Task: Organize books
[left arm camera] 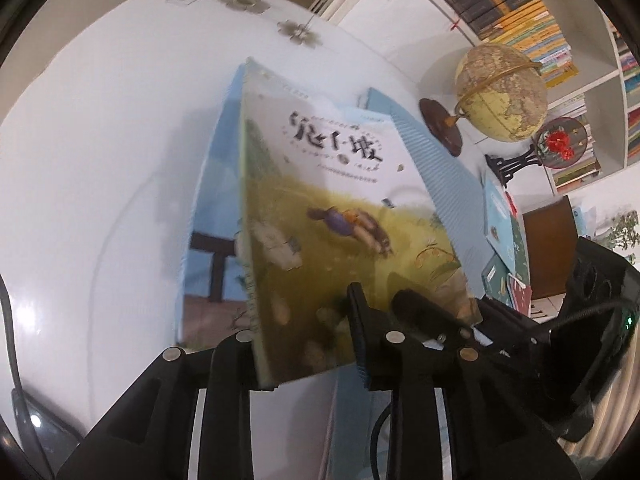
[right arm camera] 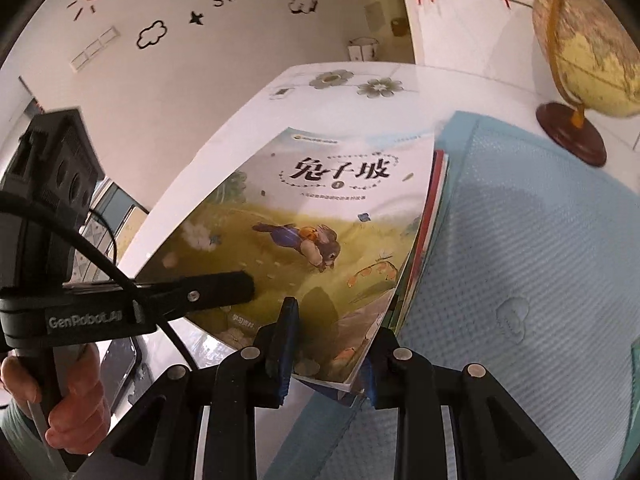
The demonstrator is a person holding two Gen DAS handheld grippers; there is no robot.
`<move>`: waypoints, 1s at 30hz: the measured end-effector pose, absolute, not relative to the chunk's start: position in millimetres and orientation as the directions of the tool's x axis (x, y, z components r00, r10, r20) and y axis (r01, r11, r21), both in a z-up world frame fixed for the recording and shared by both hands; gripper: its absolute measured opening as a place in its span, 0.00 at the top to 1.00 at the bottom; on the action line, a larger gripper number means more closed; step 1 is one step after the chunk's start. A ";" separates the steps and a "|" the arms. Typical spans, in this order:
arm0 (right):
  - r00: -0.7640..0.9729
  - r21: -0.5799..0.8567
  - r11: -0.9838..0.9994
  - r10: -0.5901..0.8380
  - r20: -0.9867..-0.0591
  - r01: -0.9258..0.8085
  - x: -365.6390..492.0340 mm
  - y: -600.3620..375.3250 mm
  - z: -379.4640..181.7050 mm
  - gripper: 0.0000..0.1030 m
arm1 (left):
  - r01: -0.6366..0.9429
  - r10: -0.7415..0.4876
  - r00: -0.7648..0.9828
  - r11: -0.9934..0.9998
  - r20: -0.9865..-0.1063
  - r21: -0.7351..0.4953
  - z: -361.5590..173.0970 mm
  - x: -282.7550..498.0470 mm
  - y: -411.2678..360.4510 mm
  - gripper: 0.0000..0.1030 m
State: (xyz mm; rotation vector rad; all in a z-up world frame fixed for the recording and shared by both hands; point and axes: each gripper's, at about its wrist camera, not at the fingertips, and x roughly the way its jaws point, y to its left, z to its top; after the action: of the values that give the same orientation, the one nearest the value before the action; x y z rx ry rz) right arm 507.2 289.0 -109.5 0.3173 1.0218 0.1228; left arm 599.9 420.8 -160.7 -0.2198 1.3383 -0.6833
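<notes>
Gripping the book [right arm camera: 304, 236] stack's near edge, both the right gripper [right arm camera: 326, 354] and left gripper [left arm camera: 300, 320] pinched it; its long axis pointed toward the globe [left arm camera: 502, 94] side.

The black plastic left gripper [left arm camera: 304, 332] has round silver screws and blue ribbed pads [left arm camera: 360, 344]. The black right gripper [right arm camera: 326, 354] looks the same. A black cable [right arm camera: 100, 248] crosses a strap [right arm camera: 80, 318] printed "GenRobot.AI".

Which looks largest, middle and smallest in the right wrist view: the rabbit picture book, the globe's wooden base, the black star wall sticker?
1. Rabbit picture book, largest, though nearest the camera.
2. Globe's wooden base.
3. Black star wall sticker, smallest, but farthest away.
</notes>
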 end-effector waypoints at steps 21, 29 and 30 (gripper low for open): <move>0.456 0.354 0.929 0.271 -0.848 0.106 495.1 276.1 -118.4 0.70 | 0.360 -0.471 0.215 0.852 -0.855 -0.380 -125.3 586.5 438.2 0.76; 0.455 0.313 0.929 0.195 -0.869 0.199 418.0 234.1 -111.7 0.66 | 0.488 -0.480 0.263 0.815 -0.837 -0.314 -96.5 558.6 389.1 0.76; 0.459 0.314 0.925 0.189 -0.868 0.214 404.3 224.7 -109.3 0.66 | 0.505 -0.489 0.272 0.806 -0.829 -0.309 -89.0 547.8 379.5 0.76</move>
State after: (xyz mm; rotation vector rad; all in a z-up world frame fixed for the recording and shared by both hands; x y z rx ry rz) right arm 404.3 224.7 -109.3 0.4106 1.1024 -0.0159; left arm 547.8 379.5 -89.0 0.0170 1.1092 -0.6691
